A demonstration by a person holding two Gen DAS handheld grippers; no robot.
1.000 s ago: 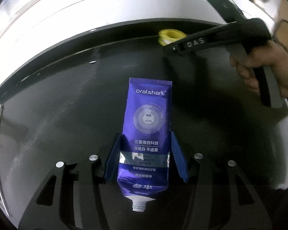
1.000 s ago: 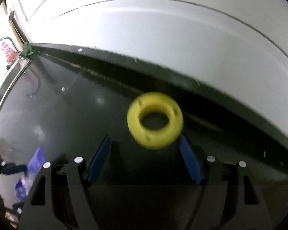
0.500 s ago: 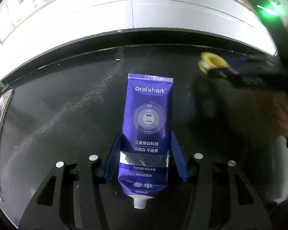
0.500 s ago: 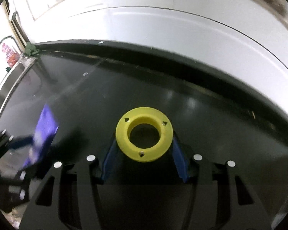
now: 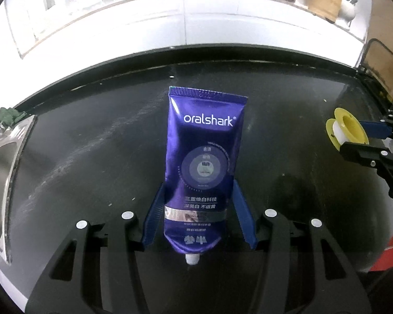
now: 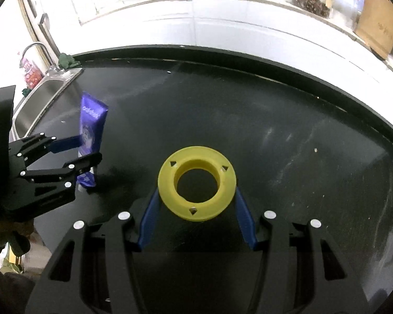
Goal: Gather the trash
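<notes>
Both claws loaded above the black counter
Left gripper pinches the purple toothpaste tube, nozzle toward the camera — right gripper, its jaws having just been closing, clamps the yellow spool between blue pads.

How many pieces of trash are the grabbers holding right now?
2. The purple toothpaste tube is squeezed in the left gripper, and the yellow spool is squeezed in the right gripper. Both hang above the black counter.
</notes>
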